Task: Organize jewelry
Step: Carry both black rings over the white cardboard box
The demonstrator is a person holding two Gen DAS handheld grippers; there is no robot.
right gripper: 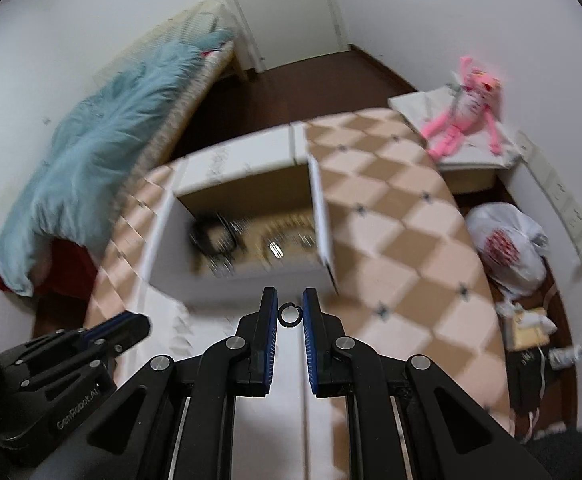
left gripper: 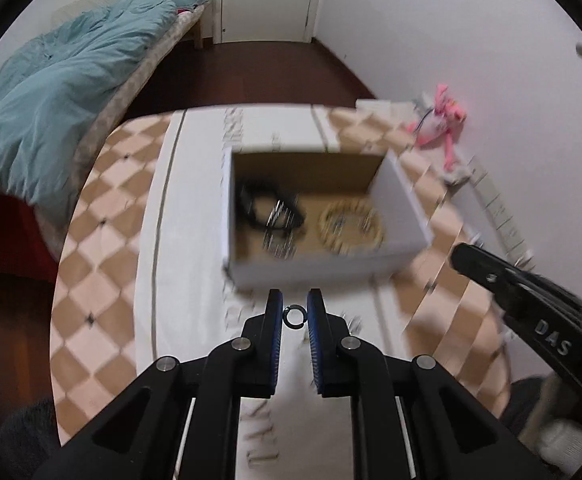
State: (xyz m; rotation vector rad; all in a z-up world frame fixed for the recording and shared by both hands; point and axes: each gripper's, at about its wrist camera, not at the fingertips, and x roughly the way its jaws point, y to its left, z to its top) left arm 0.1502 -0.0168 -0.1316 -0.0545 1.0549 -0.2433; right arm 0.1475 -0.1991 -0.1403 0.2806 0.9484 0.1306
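Note:
An open white cardboard box (left gripper: 403,204) sits on the checkered table; it also shows in the right wrist view (right gripper: 323,216). Inside lie a black corded piece (left gripper: 269,206), a beaded gold bracelet (left gripper: 351,224) and small metal pieces. My left gripper (left gripper: 294,316) is shut on a small dark ring (left gripper: 293,316) just in front of the box. My right gripper (right gripper: 290,315) is shut on another small dark ring (right gripper: 290,315), also in front of the box. The left gripper shows at lower left in the right wrist view (right gripper: 123,326).
A checkered cloth (right gripper: 391,208) covers the table, with a white printed runner (left gripper: 195,216) under the box. A pink plush toy (right gripper: 467,108) sits at the back right. A bed with a teal duvet (left gripper: 63,92) stands to the left. Bags (right gripper: 507,248) lie on the floor at right.

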